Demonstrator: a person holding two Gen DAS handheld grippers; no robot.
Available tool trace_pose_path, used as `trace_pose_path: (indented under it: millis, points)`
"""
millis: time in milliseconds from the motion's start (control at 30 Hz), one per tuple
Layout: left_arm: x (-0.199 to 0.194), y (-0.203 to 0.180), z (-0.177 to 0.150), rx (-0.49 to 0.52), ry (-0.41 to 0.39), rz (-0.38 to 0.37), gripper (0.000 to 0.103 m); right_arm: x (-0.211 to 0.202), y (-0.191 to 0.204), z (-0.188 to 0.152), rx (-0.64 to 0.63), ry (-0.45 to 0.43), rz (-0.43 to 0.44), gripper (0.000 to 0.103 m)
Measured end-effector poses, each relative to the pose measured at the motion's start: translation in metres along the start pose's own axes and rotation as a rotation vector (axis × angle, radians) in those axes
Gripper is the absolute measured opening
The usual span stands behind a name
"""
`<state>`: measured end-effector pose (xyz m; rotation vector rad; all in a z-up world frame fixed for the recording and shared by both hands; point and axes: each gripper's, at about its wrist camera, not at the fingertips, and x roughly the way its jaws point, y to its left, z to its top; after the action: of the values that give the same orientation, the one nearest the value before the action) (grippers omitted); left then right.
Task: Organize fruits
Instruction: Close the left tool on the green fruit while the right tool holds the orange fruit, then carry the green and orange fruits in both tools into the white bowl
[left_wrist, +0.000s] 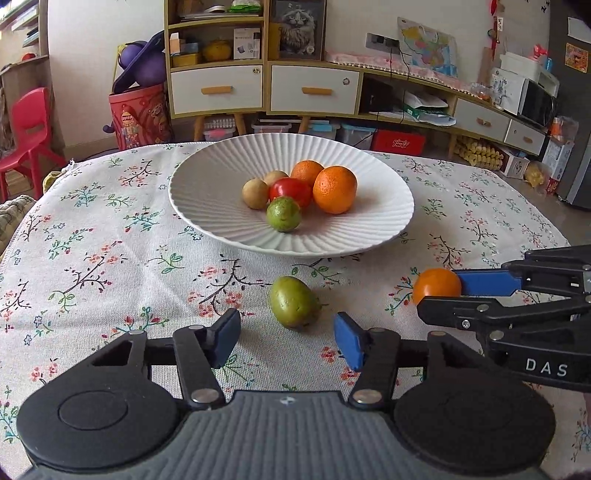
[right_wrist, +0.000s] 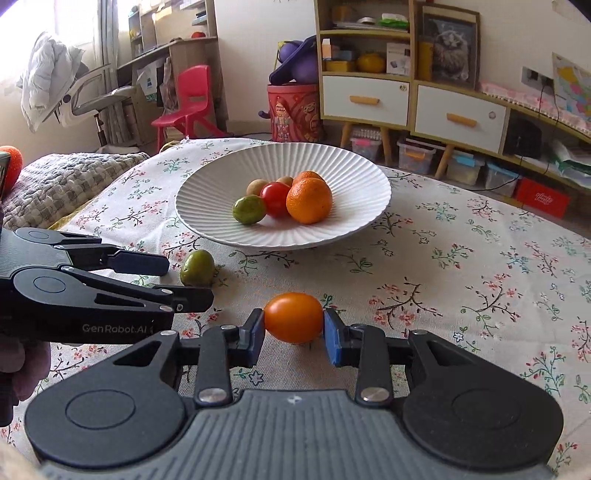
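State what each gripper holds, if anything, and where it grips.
The right gripper pinches the small orange fruit across its two sides. The left gripper holds nothing.

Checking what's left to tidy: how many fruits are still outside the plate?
2. A green fruit lies on the tablecloth before the open left hand-held gripper; an orange fruit sits between the right hand-held gripper's pads.

Daylight filled the room evenly, brightest at the window (right_wrist: 22, 37) in the upper left of the right wrist view, where the glass blew out to white. Fruit in the white plate (left_wrist: 207, 199) cast soft shadows rightward. Both pictures stayed sharp at centre; the fisheye bent the shelving (left_wrist: 218, 59) and tablecloth (left_wrist: 92, 258) near the edges, and the corners went dark.
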<state>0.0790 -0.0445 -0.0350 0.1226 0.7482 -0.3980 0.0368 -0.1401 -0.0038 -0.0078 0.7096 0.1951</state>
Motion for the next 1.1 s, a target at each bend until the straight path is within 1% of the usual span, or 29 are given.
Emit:
trace_pose_path:
  millis: [33, 100, 167, 267, 600, 867, 1100]
  points:
    - [0.001, 0.0, 0.0, -0.005, 0.001, -0.002, 0.036, 0.0, 0.0, 0.0, 0.001, 0.0, 0.0, 0.031]
    - [0.001, 0.0, 0.001, -0.014, -0.001, -0.003, 0.032, -0.001, -0.001, 0.0, 0.002, -0.002, 0.0, 0.031]
    - [0.001, 0.0, 0.002, -0.018, 0.0, -0.005, 0.021, -0.001, -0.003, 0.0, 0.002, -0.001, 0.0, 0.031]
    - [0.001, 0.0, 0.003, -0.021, 0.002, -0.008, 0.013, -0.001, -0.004, -0.001, 0.003, -0.001, 0.001, 0.031]
    - [-0.002, 0.001, 0.003, -0.022, 0.013, -0.023, 0.013, -0.001, -0.007, -0.002, 0.001, 0.002, 0.002, 0.031]
    - [-0.013, 0.003, 0.003, -0.033, 0.019, -0.059, 0.012, -0.004, -0.007, 0.001, 0.01, -0.014, 0.008, 0.031]
    - [-0.029, 0.001, 0.007, -0.028, -0.003, -0.1, 0.013, -0.011, -0.006, 0.009, 0.015, -0.042, 0.021, 0.031]
